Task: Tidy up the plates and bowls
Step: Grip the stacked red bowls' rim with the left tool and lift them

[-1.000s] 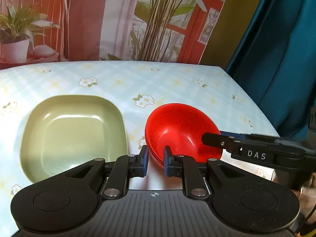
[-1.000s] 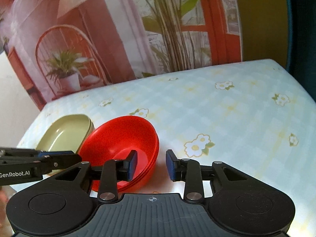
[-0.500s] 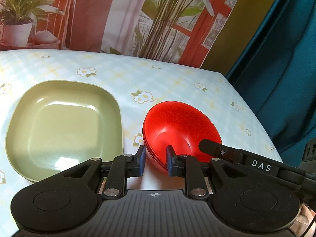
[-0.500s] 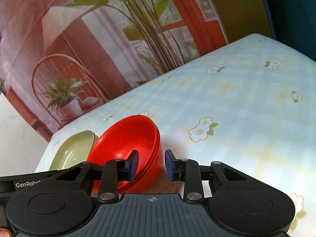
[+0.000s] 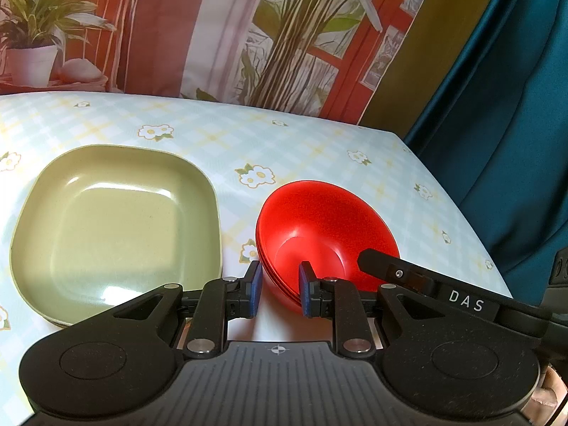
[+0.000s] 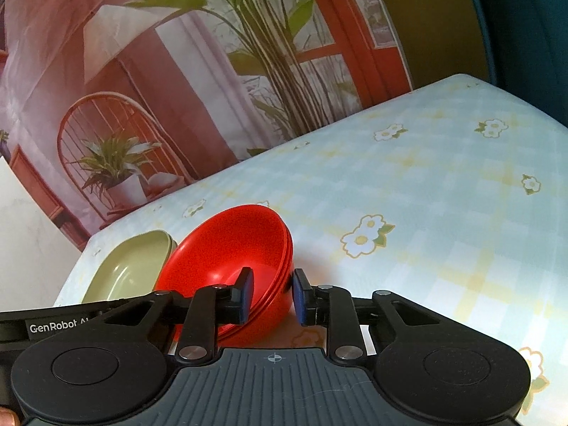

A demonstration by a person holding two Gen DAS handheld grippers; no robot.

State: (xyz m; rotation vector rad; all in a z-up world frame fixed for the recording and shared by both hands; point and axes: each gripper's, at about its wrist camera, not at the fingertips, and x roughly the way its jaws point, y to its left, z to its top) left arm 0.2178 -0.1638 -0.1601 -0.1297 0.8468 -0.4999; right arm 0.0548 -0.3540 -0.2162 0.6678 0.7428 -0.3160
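Observation:
A stack of red bowls [image 5: 319, 234] stands on the flowered tablecloth, right of a stack of square green plates [image 5: 117, 227]. My left gripper [image 5: 280, 293] straddles the bowls' near-left rim, one finger inside and one outside, with a gap still showing. My right gripper [image 6: 271, 296] straddles the bowls' [image 6: 230, 259] right rim the same way, partly closed. The green plates [image 6: 131, 269] lie beyond the bowls in the right wrist view. The right gripper's finger [image 5: 426, 280] crosses the bowls' right side in the left wrist view.
The table's right edge [image 5: 461, 213] runs beside a teal curtain [image 5: 514, 124]. A printed backdrop with plants [image 5: 248, 35] hangs behind the table's far edge. Bare tablecloth [image 6: 443, 195] stretches right of the bowls.
Both grippers have narrowed around the bowls' rim. The cameras have risen and tilted, and the bowls now sit tipped in the right wrist view.

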